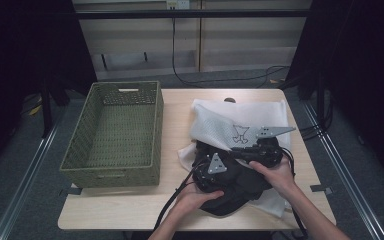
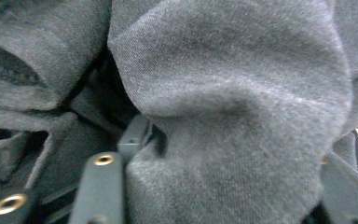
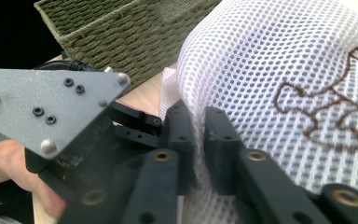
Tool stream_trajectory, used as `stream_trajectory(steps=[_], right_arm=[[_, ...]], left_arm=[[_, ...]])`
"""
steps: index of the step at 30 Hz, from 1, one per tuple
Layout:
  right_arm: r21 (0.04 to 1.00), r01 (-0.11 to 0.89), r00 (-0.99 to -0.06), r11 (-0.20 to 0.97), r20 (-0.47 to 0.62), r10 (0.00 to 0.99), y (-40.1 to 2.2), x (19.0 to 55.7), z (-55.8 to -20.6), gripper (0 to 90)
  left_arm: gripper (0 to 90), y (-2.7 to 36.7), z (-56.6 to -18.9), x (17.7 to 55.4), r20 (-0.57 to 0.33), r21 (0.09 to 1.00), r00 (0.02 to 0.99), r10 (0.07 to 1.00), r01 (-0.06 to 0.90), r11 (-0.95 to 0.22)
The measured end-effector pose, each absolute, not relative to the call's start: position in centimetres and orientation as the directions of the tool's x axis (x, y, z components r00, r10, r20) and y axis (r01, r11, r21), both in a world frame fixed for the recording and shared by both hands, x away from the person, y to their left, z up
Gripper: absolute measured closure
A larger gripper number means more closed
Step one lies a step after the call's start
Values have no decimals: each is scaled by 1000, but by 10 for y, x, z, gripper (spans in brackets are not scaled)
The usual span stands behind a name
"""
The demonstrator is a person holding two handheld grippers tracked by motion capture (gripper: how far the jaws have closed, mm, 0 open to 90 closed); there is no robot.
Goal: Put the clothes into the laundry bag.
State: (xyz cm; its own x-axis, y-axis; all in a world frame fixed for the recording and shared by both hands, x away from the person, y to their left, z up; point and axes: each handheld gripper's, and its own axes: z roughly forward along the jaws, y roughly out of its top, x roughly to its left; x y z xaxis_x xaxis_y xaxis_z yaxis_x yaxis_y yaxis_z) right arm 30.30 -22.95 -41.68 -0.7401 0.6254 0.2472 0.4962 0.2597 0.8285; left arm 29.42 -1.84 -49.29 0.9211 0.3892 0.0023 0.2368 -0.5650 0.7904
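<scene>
The right gripper (image 3: 200,140) is pinching the edge of the white mesh laundry bag (image 1: 215,127), holding its mouth up, while the left gripper (image 1: 211,175) is pushing into the dark grey garment (image 2: 242,107); its jaws are standing part-way apart with a fold of the cloth bulging between them, and whether the pads are pressing on it cannot be told. Risk 1: the thin mesh is likely slipping out of the right jaws if the bag is tugged, letting the mouth collapse. Risk 2: the bulky fleece is possibly bunching at the opening and dragging the bag sideways. The garment is lying crumpled, soft and matte, at the bag's mouth on the wooden table (image 1: 130,205), right of the woven basket (image 1: 112,172).
</scene>
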Motion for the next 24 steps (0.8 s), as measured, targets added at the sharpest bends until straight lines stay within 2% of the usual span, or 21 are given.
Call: stream_trajectory(steps=[2, 3, 7, 12, 15, 17, 19, 22, 24], right_arm=[[829, 493, -736, 265, 235, 634, -232, 302, -416, 774], [831, 492, -732, 259, 234, 640, -234, 301, -415, 727], [831, 472, -737, 295, 187, 650, -240, 294, -414, 701], [824, 456, -739, 336, 141, 659, -244, 291, -417, 643], [807, 444, -740, 391, 84, 667, -238, 293, -423, 642], [793, 454, -741, 405, 84, 667, -235, 294, -426, 694], [795, 463, -739, 392, 102, 666, -235, 295, -426, 794], [814, 463, -740, 350, 138, 658, -235, 295, -418, 857], [829, 463, -741, 313, 169, 650, -235, 294, -411, 861]], left_arm=[[549, -16, -493, 295, 0, 803, 923, 386, 230, -550], [566, -16, -493, 295, -12, 802, 918, 396, 245, -544], [620, -9, -491, 302, -61, 817, 904, 424, 289, -499], [649, -7, -489, 303, -65, 823, 890, 451, 303, -479], [661, -6, -489, 304, -74, 830, 888, 453, 307, -465], [672, -4, -488, 305, -77, 826, 884, 461, 315, -467], [688, -2, -486, 306, -82, 830, 875, 476, 325, -454], [712, 2, -482, 307, -104, 846, 858, 503, 342, -408], [719, 4, -480, 310, -142, 856, 843, 518, 368, -363]])
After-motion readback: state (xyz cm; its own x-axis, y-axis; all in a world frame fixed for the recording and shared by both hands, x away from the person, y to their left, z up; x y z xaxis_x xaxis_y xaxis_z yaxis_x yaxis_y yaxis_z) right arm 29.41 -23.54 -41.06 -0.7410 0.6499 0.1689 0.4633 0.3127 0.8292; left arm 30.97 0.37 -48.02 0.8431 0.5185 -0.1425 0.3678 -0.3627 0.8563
